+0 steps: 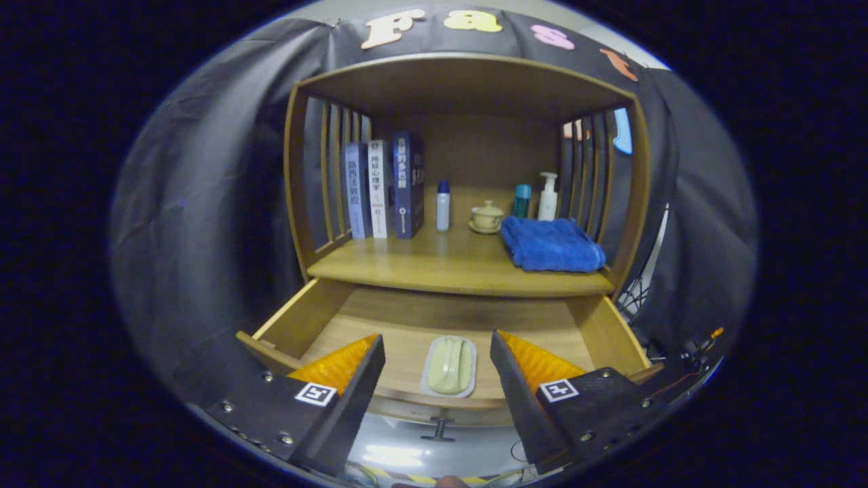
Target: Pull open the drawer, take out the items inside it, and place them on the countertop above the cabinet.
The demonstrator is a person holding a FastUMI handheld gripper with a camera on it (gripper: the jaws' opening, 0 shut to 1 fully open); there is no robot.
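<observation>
The wooden drawer [305,318] stands pulled out below the cabinet's countertop [434,268]. A pale green soap bar in a light dish [449,367] lies on the drawer floor near the drawer's front wall. My gripper [437,346] is open, its two fingers held wide on either side of the soap dish and above it, touching nothing. The drawer's small knob [439,428] shows below the front wall, between the fingers.
On the countertop stand three books [383,186] at the left, a small white bottle [443,205], a lidded cup on a saucer [487,217], a teal bottle [521,200], a pump bottle [548,196] and a folded blue towel [550,245] at the right. Slatted side walls flank it.
</observation>
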